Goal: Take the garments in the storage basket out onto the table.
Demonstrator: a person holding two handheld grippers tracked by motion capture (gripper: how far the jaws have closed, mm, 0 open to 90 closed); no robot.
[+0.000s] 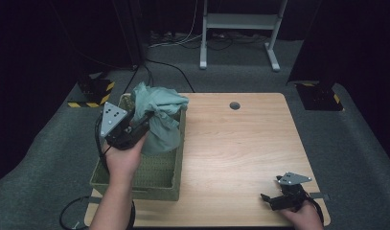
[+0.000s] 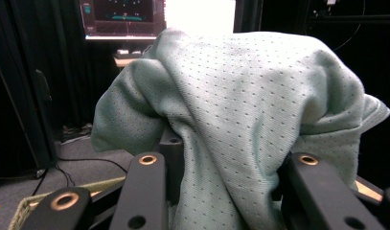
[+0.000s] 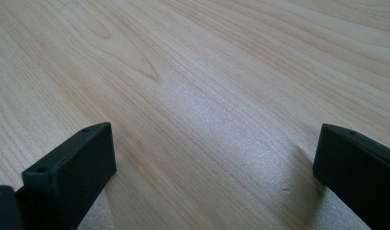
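A light wooden counter point(image 1: 240, 143) with rounded corners stands on grey carpet point(image 1: 49, 143); a small round dark grommet hole point(image 1: 235, 105) sits near its far edge. Beyond the counter, a white metal stand frame point(image 1: 240, 28) with two feet rests on the floor, with pale cables point(image 1: 178, 40) lying near it and a black cable point(image 1: 168, 67) curving toward the counter. Two black bases marked with yellow-and-black hazard tape point(image 1: 93, 93) point(image 1: 322, 96) sit at the far left and far right. A lit monitor screen point(image 2: 120, 17) glows against dark curtains point(image 2: 34, 72)
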